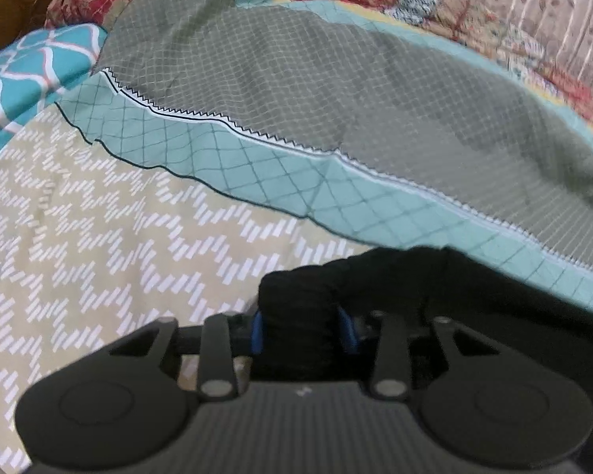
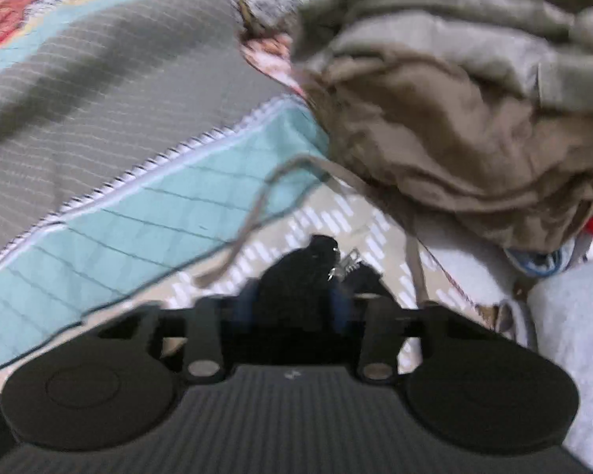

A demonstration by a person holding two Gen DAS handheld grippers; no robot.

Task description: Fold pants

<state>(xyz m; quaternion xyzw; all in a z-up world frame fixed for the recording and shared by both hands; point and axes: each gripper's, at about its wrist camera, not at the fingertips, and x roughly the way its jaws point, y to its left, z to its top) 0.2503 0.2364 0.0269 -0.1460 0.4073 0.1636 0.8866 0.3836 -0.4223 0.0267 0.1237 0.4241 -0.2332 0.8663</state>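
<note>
The pants are black. In the left wrist view a bunched fold of them [image 1: 296, 296] sits pinched between the blue pads [image 1: 257, 331] of my left gripper [image 1: 302, 328], and more black cloth [image 1: 494, 284] trails off to the right over the bedspread. In the right wrist view my right gripper [image 2: 292, 308] is shut on another black fold [image 2: 296, 276], which has a small metal fastener [image 2: 346, 264] at its upper edge. Both folds hide the fingertips. This view is blurred.
The bedspread has beige zigzag [image 1: 99, 237], teal [image 1: 257, 166] and grey [image 1: 336, 79] panels. A heap of khaki and olive clothes [image 2: 454, 118] with a loose drawstring [image 2: 257, 205] lies at the right, with white cloth [image 2: 573, 335] below it. A teal patterned pillow [image 1: 27, 67] lies far left.
</note>
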